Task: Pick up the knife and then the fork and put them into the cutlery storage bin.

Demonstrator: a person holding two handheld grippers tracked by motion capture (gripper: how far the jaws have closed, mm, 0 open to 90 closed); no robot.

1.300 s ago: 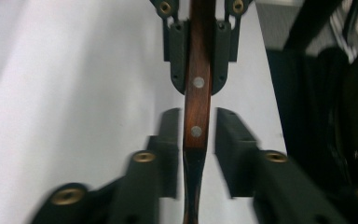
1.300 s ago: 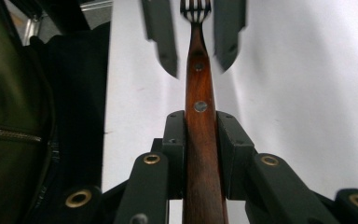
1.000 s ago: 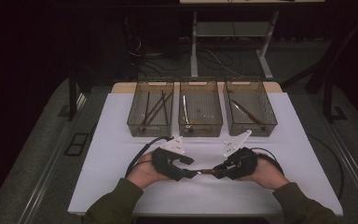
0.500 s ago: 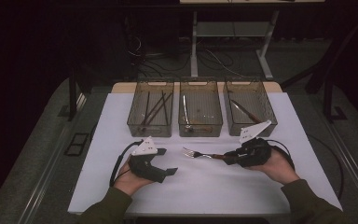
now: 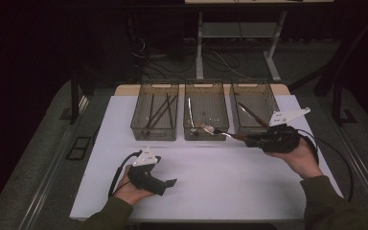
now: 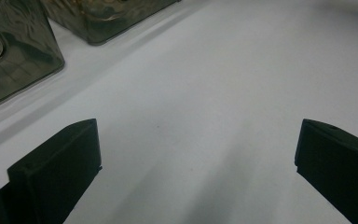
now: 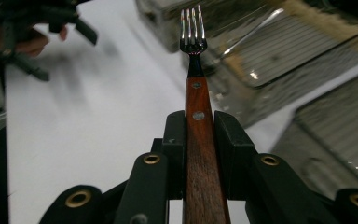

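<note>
The right gripper (image 5: 249, 139), held level above the white table (image 5: 220, 187), has its jaws clamped on the wooden handle of a fork (image 7: 196, 102), tines pointing at the middle bin (image 5: 206, 115). The left gripper (image 5: 170, 183) rests low near the front edge, its jaws just opened wide with nothing between them. Three smoky transparent bins line the table's far side; the room behind is dark. No legible markings.

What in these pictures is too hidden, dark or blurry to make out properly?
- Fork: right gripper view, the handle's end is hidden between the jaws and cut off by the bottom edge.
- Left bin: high view, the dark thin things inside are too small to name.
- Other hand: right gripper view, blurred.
- Under the far desk: high view, too dark.
</note>
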